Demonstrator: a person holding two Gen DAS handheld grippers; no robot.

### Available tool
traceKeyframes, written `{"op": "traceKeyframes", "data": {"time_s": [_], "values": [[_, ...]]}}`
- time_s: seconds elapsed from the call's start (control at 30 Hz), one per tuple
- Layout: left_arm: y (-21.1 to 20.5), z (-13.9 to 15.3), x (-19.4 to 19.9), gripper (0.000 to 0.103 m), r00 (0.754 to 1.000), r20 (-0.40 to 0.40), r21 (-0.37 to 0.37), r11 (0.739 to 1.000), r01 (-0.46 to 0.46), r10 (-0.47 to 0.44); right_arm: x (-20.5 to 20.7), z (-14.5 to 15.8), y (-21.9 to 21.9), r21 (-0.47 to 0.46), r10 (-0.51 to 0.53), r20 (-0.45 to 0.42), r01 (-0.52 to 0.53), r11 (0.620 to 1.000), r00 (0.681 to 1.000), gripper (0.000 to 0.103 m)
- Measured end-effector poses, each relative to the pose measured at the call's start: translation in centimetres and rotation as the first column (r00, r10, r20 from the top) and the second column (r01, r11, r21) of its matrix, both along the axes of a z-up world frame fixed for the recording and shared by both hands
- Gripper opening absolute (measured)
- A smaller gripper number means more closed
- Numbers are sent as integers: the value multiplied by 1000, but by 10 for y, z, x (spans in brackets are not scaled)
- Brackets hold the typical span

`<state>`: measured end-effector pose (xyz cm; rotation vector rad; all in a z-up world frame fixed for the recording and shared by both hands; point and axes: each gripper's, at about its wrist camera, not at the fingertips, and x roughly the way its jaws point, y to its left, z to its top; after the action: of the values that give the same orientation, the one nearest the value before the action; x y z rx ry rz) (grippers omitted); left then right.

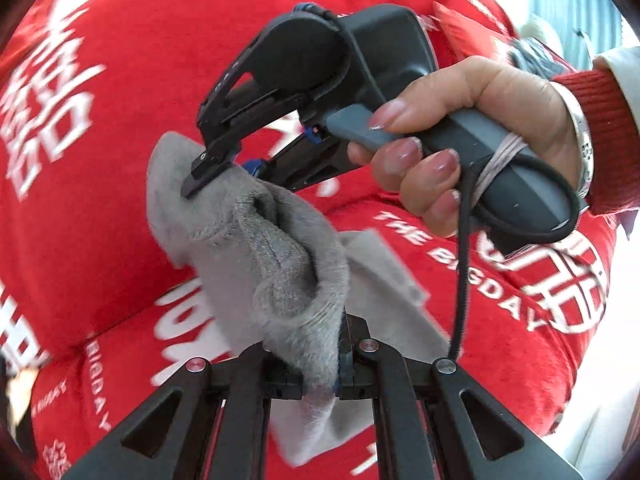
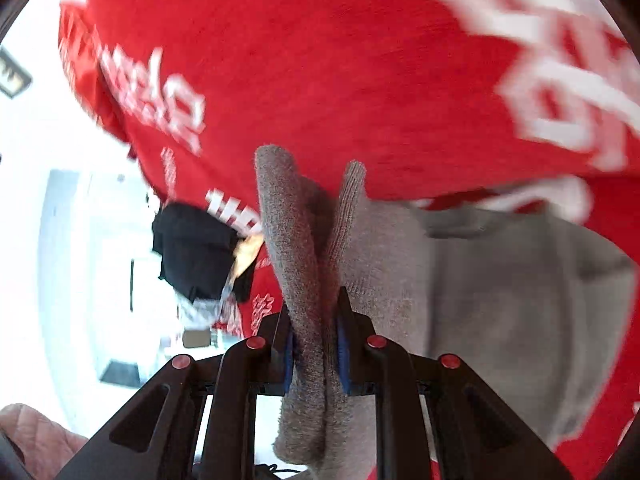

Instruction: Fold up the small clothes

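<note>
left gripper point(image 1: 320, 376) clamps grey sock point(image 1: 276, 256) | right gripper point(image 2: 316, 356) clamps it | right hand point(image 1: 472, 136) only left view

White lettering point(image 2: 560, 60) on the red garment point(image 2: 320, 60) is blurred past reading in the right wrist view

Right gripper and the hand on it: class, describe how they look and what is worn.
The right gripper is black with a dark grey handle, blue finger pads and a black cable tied on with pale cord. The hand shows glossy pink nails, a silver bracelet and a red ribbed cuff.

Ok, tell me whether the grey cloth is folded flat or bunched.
Bunched: the grey cloth hangs crumpled between both tongs, pinched at each end.
</note>
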<state>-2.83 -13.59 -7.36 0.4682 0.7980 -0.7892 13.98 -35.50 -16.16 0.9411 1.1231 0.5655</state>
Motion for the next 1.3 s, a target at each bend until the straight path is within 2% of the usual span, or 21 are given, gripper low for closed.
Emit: {"op": "traceKeyframes", "data": {"time_s": [0.1, 0.17, 0.27, 0.37, 0.47, 0.6, 0.8, 0.83, 0.87, 0.93, 0.97, 1.0, 1.03, 1.07, 1.2, 1.23, 1.3], "values": [[-29, -22, -13, 9, 997, -26, 40, 996, 73, -72, -29, -32, -41, -23, -95, -65, 93, 995, 993, 19], [-45, -44, -22, 9, 993, -61, 71, 992, 105, -101, -39, -62, -49, -56, -132, -109, 126, 990, 985, 19], [-62, -76, -30, 9, 987, -121, 118, 986, 120, -105, -56, -108, -79, -117, -197, -202, 176, 977, 959, 19], [-72, -98, -33, 9, 982, -161, 149, 981, 123, -99, -67, -141, -93, -143, -237, -266, 205, 968, 934, 19], [-79, -103, -37, 9, 982, -163, 156, 980, 121, -96, -67, -144, -95, -127, -249, -258, 223, 966, 934, 19], [-85, -98, -38, 9, 983, -162, 146, 982, 116, -92, -61, -127, -94, -114, -223, -216, 202, 973, 950, 19], [-84, -98, -38, 9, 982, -174, 153, 982, 106, -79, -57, -133, -85, -245, -190, -254, 127, 961, 948, 22], [-80, -98, -36, 18, 980, -185, 146, 984, 100, -72, -59, -132, -86, -244, -198, -252, 136, 960, 947, 23], [-75, -96, -36, 42, 979, -196, 142, 986, 91, -62, -61, -132, -87, -246, -209, -254, 146, 958, 944, 24], [-61, -87, -36, 77, 984, -174, 123, 991, 57, -35, -67, -131, -89, -246, -228, -270, 162, 956, 935, 34], [-54, -82, -36, 78, 986, -164, 108, 993, 52, -34, -71, -129, -92, -244, -234, -277, 167, 955, 932, 36], [-48, -76, -35, 78, 984, -174, 100, 993, 57, -39, -77, -126, -93, -249, -241, -284, 171, 953, 928, 45], [-42, -72, -34, 78, 980, -193, 101, 993, 59, -39, -84, -123, -95, -267, -249, -291, 171, 948, 924, 62], [-32, -67, -30, 78, 975, -220, 103, 994, 43, -19, -90, -119, -95, -276, -254, -293, 172, 945, 922, 67], [5, -58, -5, 78, 950, -297, 103, 992, -71, 99, -127, -104, -94, -232, -266, -297, 201, 952, 917, 69], [16, -58, 3, 78, 935, -326, 102, 988, -113, 140, -137, -103, -95, -215, -273, -298, 215, 953, 915, 69], [39, -68, 28, 78, 876, -420, 104, 971, -215, 239, -159, -101, -93, -163, -290, -308, 250, 954, 906, 69]]}}
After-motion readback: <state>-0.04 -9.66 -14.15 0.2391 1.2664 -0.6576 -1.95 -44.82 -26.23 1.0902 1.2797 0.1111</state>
